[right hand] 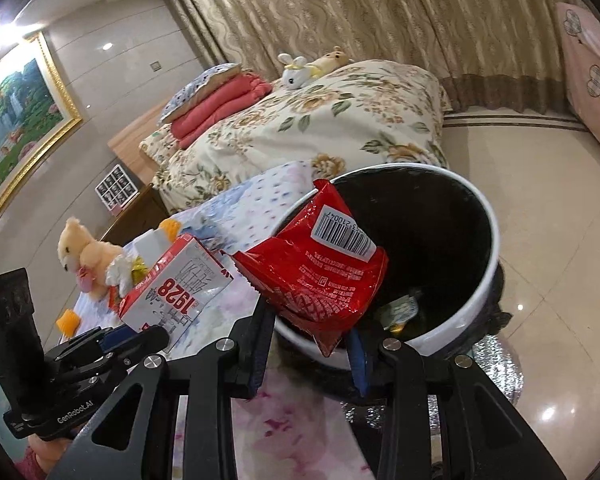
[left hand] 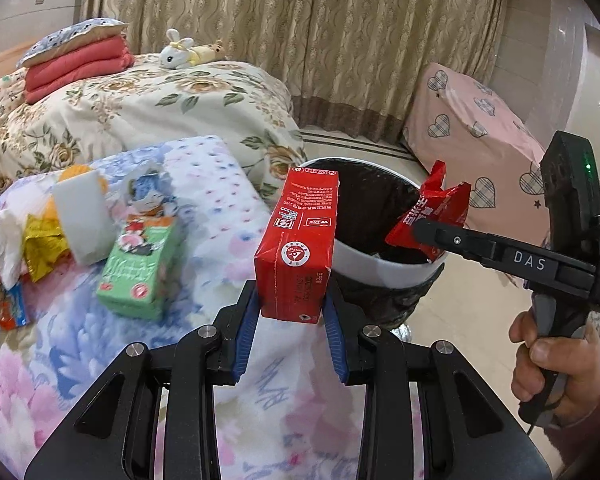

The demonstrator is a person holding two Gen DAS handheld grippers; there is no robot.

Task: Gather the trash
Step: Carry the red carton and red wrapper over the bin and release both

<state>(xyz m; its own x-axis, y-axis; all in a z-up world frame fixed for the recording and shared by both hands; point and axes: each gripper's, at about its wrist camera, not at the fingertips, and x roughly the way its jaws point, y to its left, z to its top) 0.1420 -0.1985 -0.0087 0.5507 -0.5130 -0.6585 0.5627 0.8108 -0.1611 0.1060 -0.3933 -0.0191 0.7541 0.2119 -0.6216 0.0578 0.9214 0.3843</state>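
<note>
My left gripper [left hand: 291,312] is shut on a red milk carton [left hand: 296,244] and holds it upright beside the near rim of the white trash bin [left hand: 364,260]. The carton also shows in the right wrist view [right hand: 176,284]. My right gripper [right hand: 312,332] is shut on a red snack wrapper [right hand: 320,264] and holds it over the bin's near rim [right hand: 472,304]. In the left wrist view the wrapper [left hand: 432,212] hangs over the bin's right edge. The bin has a black liner with a little trash at the bottom [right hand: 400,312].
On the floral blanket [left hand: 228,216] lie a green carton [left hand: 140,276], a white box [left hand: 82,220], a yellow wrapper [left hand: 40,244], tissue [left hand: 0,244] and an orange wrapper [left hand: 0,300]. A teddy bear [right hand: 84,252] sits on the bed. A pink heart-print cover [left hand: 472,136] stands behind the bin.
</note>
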